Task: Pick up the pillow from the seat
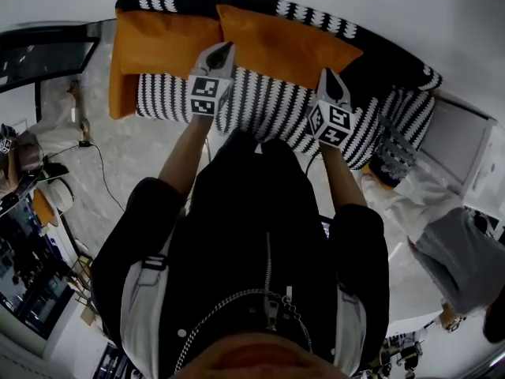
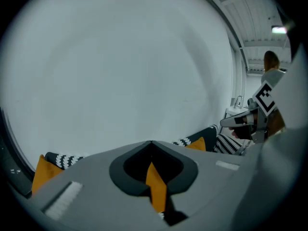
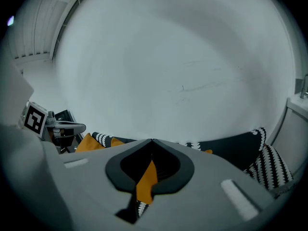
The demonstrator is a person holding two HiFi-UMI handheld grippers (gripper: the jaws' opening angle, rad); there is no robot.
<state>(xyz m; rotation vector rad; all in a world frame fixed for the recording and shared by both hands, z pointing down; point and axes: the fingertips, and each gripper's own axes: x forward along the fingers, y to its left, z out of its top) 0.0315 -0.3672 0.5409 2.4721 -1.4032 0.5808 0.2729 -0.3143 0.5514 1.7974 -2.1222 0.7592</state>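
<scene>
Two orange pillows lean against the back of a black-and-white striped sofa [image 1: 260, 105]: the left pillow [image 1: 154, 46] stands at the sofa's left end and the right pillow [image 1: 288, 47] near its middle. My left gripper [image 1: 226, 48] is shut and empty, its tip hovering between the two pillows. Over the seat, in front of the right pillow, my right gripper [image 1: 327, 74] is also shut and empty. In the left gripper view, the shut gripper [image 2: 151, 142] points at the white wall, with an orange pillow [image 2: 44, 173] low at the left. The right gripper [image 3: 152, 140] likewise faces the wall, with a pillow [image 3: 91, 142] beside it.
A white wall rises behind the sofa. A white cabinet [image 1: 481, 160] stands at the right, with a small striped cushion [image 1: 392, 160] by the sofa's right arm. Cables and equipment [image 1: 31, 180] lie on the pale floor at the left.
</scene>
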